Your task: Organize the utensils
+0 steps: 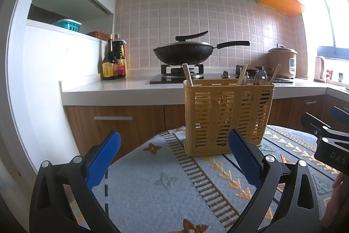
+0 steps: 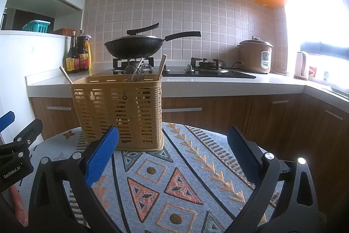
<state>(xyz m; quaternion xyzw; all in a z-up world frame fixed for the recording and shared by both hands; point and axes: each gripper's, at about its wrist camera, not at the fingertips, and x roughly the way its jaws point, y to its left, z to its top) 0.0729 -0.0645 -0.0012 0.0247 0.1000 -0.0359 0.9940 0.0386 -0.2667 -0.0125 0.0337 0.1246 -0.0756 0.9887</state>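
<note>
A yellow slotted utensil basket [image 1: 228, 117] is seen standing upright on the patterned cloth [image 1: 152, 180] of the tabletop, towards its far edge, with the kitchen counter [image 1: 122, 88] behind it. Chopsticks [image 1: 187, 74] and the tops of what appear to be spoons [image 1: 260, 76] are seen rising above its rim (how they are sorted among the compartments cannot be told). No loose utensil is visible on the cloth in either view.

The left gripper [image 1: 174, 158] is held spread wide and empty just short of the basket's near wall; the right gripper [image 2: 173, 156] is likewise spread and empty, with the basket ahead of its left finger.

The sorting is judged to be either nearly finished or not yet begun. If regrouping is intended, one stick would need to be pinched near its exposed top and lifted straight up, so that the light basket is not tipped.
</note>
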